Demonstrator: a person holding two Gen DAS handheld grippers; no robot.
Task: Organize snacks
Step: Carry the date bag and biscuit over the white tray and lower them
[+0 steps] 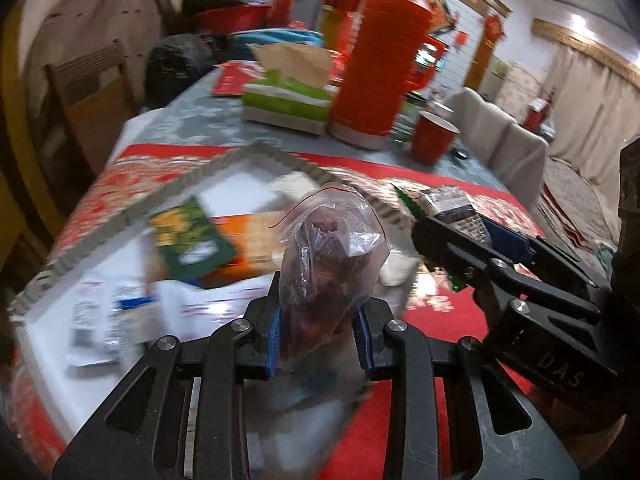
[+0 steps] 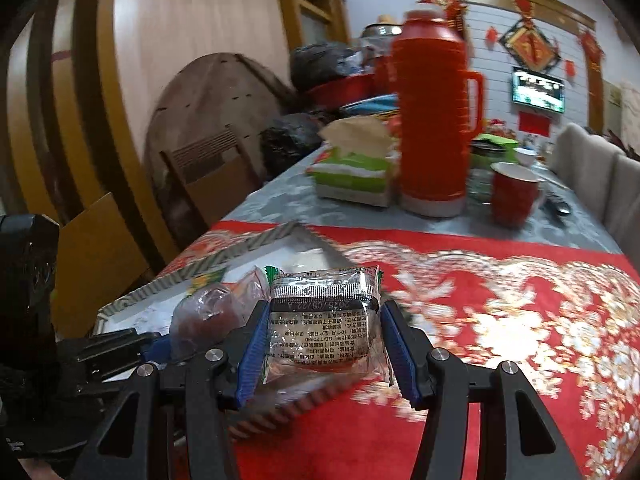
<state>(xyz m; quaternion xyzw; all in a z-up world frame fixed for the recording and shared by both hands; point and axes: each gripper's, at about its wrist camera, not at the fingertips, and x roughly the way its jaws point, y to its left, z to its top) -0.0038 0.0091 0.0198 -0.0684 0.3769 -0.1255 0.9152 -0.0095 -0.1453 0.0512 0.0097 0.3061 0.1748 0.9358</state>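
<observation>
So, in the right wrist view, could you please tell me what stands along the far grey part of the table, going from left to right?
Tissue box → red thermos → red cup → dark remote.

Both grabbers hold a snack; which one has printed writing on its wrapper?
The wrapped dark cake in the right gripper; the left gripper holds an unprinted zip bag.

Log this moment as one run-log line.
left gripper: shut on zip bag | right gripper: shut on wrapped snack | both above white tray | phase: carrying
</observation>
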